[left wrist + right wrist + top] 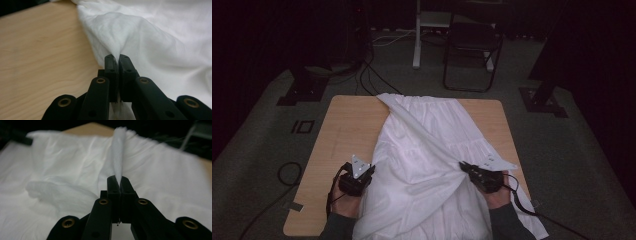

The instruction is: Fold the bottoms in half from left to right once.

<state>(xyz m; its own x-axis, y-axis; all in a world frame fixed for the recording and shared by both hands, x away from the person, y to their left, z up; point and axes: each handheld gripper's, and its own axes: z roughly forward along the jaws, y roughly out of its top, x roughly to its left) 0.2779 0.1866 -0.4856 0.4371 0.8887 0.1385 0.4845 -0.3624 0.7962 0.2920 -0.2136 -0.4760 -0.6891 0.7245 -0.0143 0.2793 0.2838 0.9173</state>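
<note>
Wooden table (347,130) — both grippers pinching white cloth (427,150)

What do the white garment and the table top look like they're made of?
White garment: thin woven fabric, probably cotton, matte; it creases softly and bunches where the jaws pinch it. Table top: wood or wood-look laminate, light tan, smooth, with faint grain in the left gripper view; which of the two is unclear.
</note>
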